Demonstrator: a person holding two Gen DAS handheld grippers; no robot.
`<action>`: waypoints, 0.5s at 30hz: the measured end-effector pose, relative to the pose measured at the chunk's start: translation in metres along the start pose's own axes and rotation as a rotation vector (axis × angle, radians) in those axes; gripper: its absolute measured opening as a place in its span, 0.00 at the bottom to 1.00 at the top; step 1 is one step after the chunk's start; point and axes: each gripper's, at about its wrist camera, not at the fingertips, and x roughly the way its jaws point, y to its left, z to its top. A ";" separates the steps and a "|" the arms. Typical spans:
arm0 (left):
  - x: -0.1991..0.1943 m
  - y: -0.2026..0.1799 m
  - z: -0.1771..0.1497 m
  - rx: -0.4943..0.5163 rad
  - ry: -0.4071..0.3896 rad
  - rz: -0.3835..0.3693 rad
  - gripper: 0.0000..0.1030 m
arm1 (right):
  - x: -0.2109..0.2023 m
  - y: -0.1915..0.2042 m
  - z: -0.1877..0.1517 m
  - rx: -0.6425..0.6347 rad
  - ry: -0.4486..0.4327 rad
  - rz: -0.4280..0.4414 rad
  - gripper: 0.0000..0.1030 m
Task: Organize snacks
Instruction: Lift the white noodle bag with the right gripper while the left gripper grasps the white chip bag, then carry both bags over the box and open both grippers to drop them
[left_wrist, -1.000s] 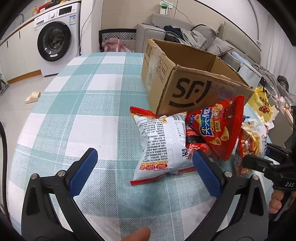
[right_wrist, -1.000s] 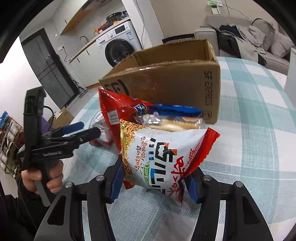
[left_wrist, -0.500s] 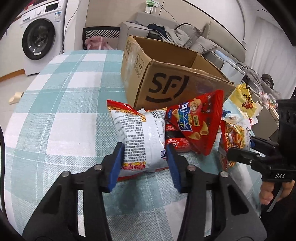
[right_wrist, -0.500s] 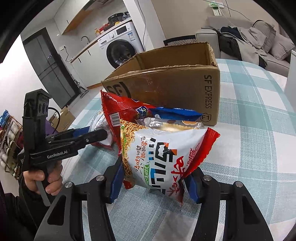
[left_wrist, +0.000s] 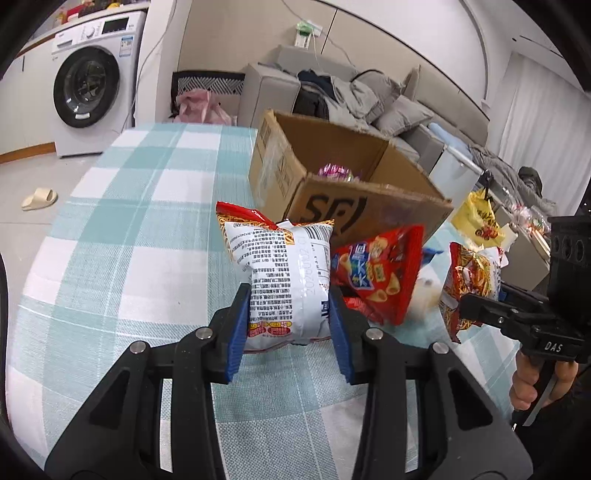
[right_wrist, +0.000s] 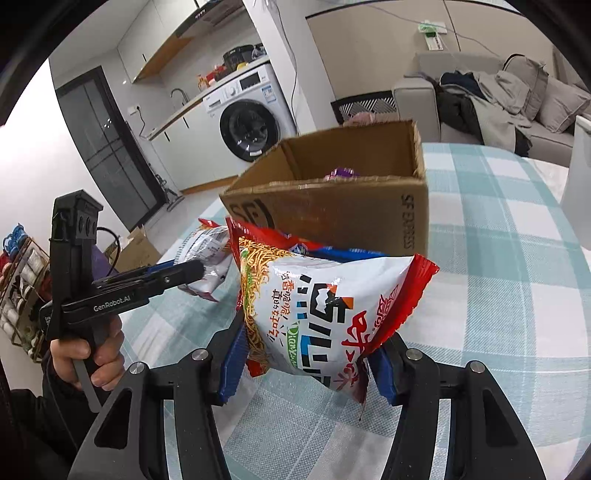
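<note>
My left gripper (left_wrist: 290, 328) is shut on a white noodle packet (left_wrist: 284, 273), back side up, and holds it above the checked table (left_wrist: 140, 266). My right gripper (right_wrist: 306, 350) is shut on a second noodle packet (right_wrist: 325, 306), red and white, also lifted. An open cardboard box (left_wrist: 332, 181) marked SF stands just beyond both; a pink wrapper (left_wrist: 334, 171) lies inside it. A red chip bag (left_wrist: 380, 273) lies on the table in front of the box. The left gripper (right_wrist: 192, 273) shows in the right wrist view, the right gripper (left_wrist: 469, 306) in the left wrist view.
A yellow bag (left_wrist: 480, 218) sits right of the box. A washing machine (left_wrist: 92, 85) stands at the far left and a sofa with clothes (left_wrist: 351, 96) beyond the table. A white chair back (right_wrist: 576, 199) is at the table's right edge.
My left gripper closed on the white noodle packet and lifted it off the table. My right gripper rose with its packet; the inside of the box has come into view.
</note>
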 end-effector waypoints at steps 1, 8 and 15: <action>-0.005 -0.001 0.001 0.002 -0.011 0.000 0.36 | -0.001 0.002 0.001 0.001 -0.005 0.000 0.57; -0.033 -0.008 0.009 0.004 -0.074 -0.008 0.36 | -0.014 0.001 0.006 0.014 -0.049 -0.005 0.57; -0.055 -0.018 0.018 0.017 -0.123 -0.017 0.36 | -0.022 -0.001 0.013 0.029 -0.083 -0.018 0.57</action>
